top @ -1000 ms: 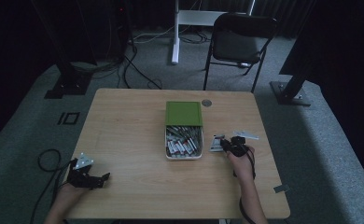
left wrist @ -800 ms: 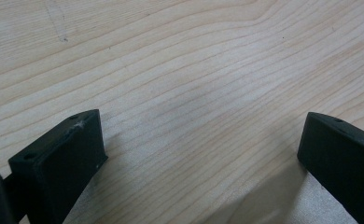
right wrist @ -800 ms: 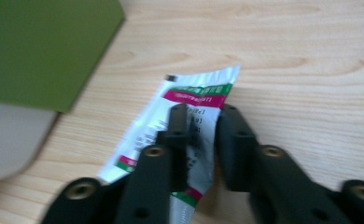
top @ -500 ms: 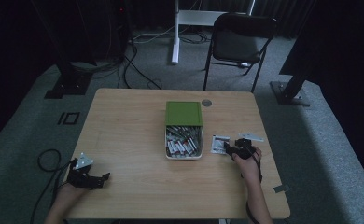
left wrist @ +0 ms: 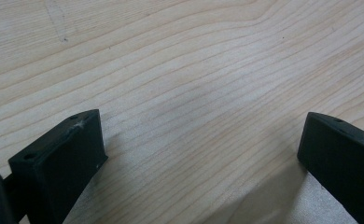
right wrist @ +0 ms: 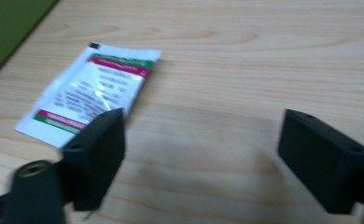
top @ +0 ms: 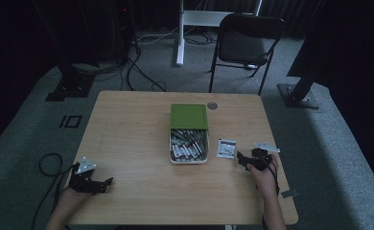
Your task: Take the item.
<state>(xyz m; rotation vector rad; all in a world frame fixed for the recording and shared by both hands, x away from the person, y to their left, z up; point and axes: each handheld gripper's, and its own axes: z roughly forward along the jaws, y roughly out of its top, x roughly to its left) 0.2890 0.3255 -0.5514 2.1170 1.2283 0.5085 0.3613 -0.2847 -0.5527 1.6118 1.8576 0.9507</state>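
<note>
A white sachet [top: 226,148] with red and green print lies flat on the wooden table [top: 132,129], just right of a white box [top: 189,147] full of similar sachets. The box's green lid [top: 189,116] rests against its far side. My right gripper [top: 243,160] stands open a little right of the sachet; in the right gripper view the sachet [right wrist: 91,93] lies beyond the left jaw, with bare wood in the right gripper's [right wrist: 201,154] gap. My left gripper [top: 103,184] rests open at the table's near left corner, and the left gripper [left wrist: 203,154] has only wood between its jaws.
A small round grommet [top: 212,105] sits in the table's far edge. A folding chair [top: 245,45] stands behind the table. Cables [top: 48,165] trail on the floor at the left. The green lid's corner [right wrist: 12,28] appears at top left in the right gripper view.
My right gripper has drawn back to the right and toward the near edge, leaving the sachet lying on the table. The left gripper has stayed put.
</note>
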